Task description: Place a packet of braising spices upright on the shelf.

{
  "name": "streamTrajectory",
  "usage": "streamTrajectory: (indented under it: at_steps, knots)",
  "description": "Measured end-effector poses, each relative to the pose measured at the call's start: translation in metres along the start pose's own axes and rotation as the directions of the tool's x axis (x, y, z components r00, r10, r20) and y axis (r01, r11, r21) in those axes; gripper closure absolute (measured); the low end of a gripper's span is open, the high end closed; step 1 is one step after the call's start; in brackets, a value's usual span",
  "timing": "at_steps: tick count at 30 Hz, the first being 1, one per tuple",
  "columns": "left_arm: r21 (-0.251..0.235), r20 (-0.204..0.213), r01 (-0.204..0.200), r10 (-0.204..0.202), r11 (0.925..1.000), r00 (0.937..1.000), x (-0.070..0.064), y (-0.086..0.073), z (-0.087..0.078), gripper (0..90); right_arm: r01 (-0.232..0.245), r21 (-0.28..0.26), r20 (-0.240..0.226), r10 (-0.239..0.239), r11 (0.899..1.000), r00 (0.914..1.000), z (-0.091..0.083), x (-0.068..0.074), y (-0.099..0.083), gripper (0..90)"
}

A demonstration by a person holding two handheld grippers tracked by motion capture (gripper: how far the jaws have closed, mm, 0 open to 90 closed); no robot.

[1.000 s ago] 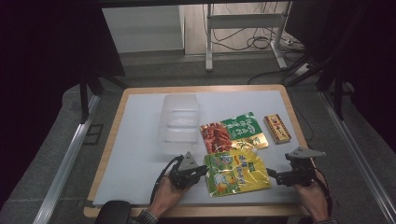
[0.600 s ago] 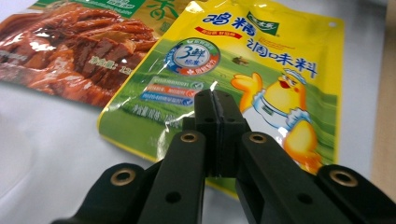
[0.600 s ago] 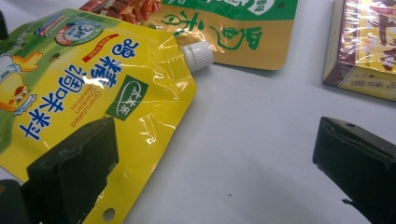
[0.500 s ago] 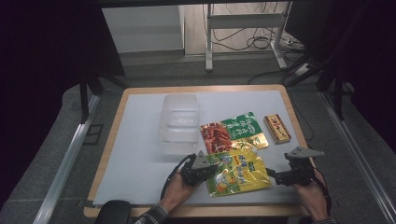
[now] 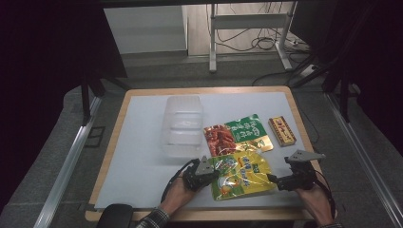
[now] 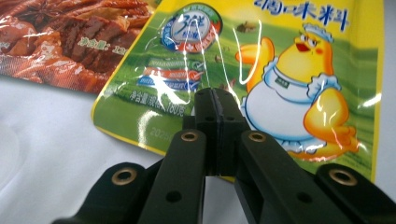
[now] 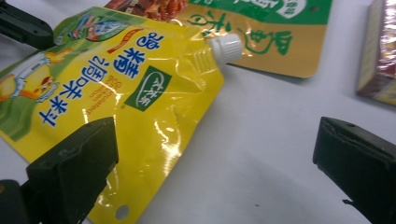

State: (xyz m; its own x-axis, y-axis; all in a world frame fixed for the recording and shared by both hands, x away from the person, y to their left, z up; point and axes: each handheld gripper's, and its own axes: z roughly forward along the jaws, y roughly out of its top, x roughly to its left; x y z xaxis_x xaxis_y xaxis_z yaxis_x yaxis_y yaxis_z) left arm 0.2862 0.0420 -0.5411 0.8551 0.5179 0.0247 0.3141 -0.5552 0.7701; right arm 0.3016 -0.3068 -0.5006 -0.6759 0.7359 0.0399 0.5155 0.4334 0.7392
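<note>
Where hidden above, white cap on pouch

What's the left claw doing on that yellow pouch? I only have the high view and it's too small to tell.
Observer: The left claw is shut, with its tips together at the lower edge of the yellow pouch. I can't tell whether film is pinched between them.
Operator: And the right claw?
Observer: The right claw is open wide. One jaw is over the pouch's edge and the other is over the bare table.
Operator: Is the pouch capped?
Observer: Yes. There is a white screw cap on the corner spout, which overlaps the green-and-yellow packet.
</note>
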Motion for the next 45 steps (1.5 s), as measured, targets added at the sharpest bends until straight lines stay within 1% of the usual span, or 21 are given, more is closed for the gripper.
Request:
streamTrajectory:
  at_steps: [9,10,13,20,22,24,27,28,31,32,33,34,35,36,37,38,39,42,43,44,45]
  knots:
    - [0.021,-0.038,-0.031,0.031,0.9993,0.9988,-0.006,-0.002,-0.002,90.0,-0.047,0.026,-0.117,0.049,0.999,0.9919,0.013,0.009,0.004,0.0]
    - [0.021,-0.038,-0.031,0.031,0.9993,0.9988,-0.006,-0.002,-0.002,90.0,-0.047,0.026,-0.117,0.049,0.999,0.9919,0.013,0.009,0.004,0.0]
    - [0.025,-0.045,-0.031,0.032,0.9992,0.9985,-0.007,-0.003,-0.002,90.0,-0.07,0.05,-0.167,0.078,0.996,0.9828,0.022,0.011,0.007,0.1]
    - [0.034,-0.049,-0.021,0.023,0.9992,0.9986,-0.008,-0.004,-0.004,90.0,-0.088,0.091,-0.221,0.106,0.992,0.9696,0.035,0.012,0.008,0.9]
    - [0.034,-0.046,-0.016,0.017,0.9993,0.9988,-0.007,-0.004,-0.004,90.0,-0.097,0.102,-0.237,0.119,0.99,0.9642,0.039,0.013,0.009,1.3]
    - [0.035,-0.043,-0.013,0.015,0.9993,0.999,-0.007,-0.005,-0.004,90.0,-0.122,0.118,-0.264,0.149,0.986,0.9529,0.044,0.014,0.011,1.3]
    - [0.033,-0.041,-0.01,0.012,0.9994,0.9991,-0.007,-0.005,-0.005,90.0,-0.123,0.13,-0.285,0.156,0.984,0.9458,0.048,0.017,0.014,1.8]
    - [0.032,-0.044,-0.01,0.012,0.9994,0.999,-0.007,-0.005,-0.005,90.0,-0.132,0.135,-0.278,0.165,0.982,0.9463,0.048,0.018,0.016,4.9]
    - [0.029,-0.044,-0.008,0.009,0.9995,0.999,-0.007,-0.005,-0.005,90.0,-0.143,0.136,-0.235,0.172,0.98,0.9566,0.047,0.02,0.019,15.8]
    - [0.028,-0.043,-0.006,0.008,0.9996,0.9991,-0.007,-0.005,-0.005,90.0,-0.165,0.132,-0.233,0.192,0.977,0.9532,0.046,0.018,0.02,22.2]
    - [0.028,-0.042,-0.005,0.006,0.9996,0.9991,-0.007,-0.005,-0.005,90.0,-0.182,0.122,-0.238,0.207,0.976,0.9489,0.044,0.016,0.02,34.6]
    - [0.026,-0.04,0.0,0.001,0.9997,0.9992,-0.007,-0.005,-0.005,90.0,-0.225,0.109,-0.29,0.247,0.968,0.9245,0.042,0.012,0.019,41.1]
    - [0.026,-0.04,0.001,0.0,0.9997,0.9992,-0.007,-0.005,-0.005,90.0,-0.254,0.103,-0.317,0.273,0.962,0.9082,0.042,0.011,0.019,45.9]
    - [0.026,-0.04,0.001,0.0,0.9997,0.9992,-0.007,-0.005,-0.005,90.0,-0.243,0.105,-0.315,0.265,0.964,0.9113,0.041,0.012,0.02,49.1]
    - [0.027,-0.04,0.001,0.0,0.9996,0.9992,-0.006,-0.005,-0.006,90.0,-0.219,0.106,-0.304,0.241,0.97,0.9217,0.041,0.014,0.021,51.7]
    - [0.027,-0.04,0.001,0.0,0.9996,0.9992,-0.006,-0.005,-0.006,90.0,-0.219,0.106,-0.304,0.241,0.97,0.9217,0.041,0.014,0.021,51.7]
    - [0.026,-0.04,0.007,-0.006,0.9996,0.9992,-0.006,-0.006,-0.006,90.0,-0.202,0.092,-0.292,0.22,0.975,0.9308,0.038,0.017,0.023,61.1]
    - [0.019,-0.052,-0.002,0.003,0.9998,0.9986,-0.008,-0.006,-0.007,90.0,-0.188,0.069,-0.289,0.2,0.98,0.9362,0.034,0.018,0.026,73.6]
    - [0.019,-0.052,-0.002,0.003,0.9998,0.9986,-0.008,-0.006,-0.007,90.0,-0.188,0.069,-0.289,0.2,0.98,0.9362,0.034,0.018,0.026,73.6]
    - [0.014,-0.073,-0.013,0.014,0.9998,0.9972,-0.01,-0.006,-0.008,88.6,-0.169,0.072,-0.278,0.182,0.983,0.9432,0.034,0.02,0.026,80.8]
    - [0.02,-0.084,-0.027,0.029,0.9994,0.9961,-0.011,-0.006,-0.009,85.7,-0.155,0.068,-0.27,0.168,0.986,0.948,0.033,0.021,0.026,82.2]
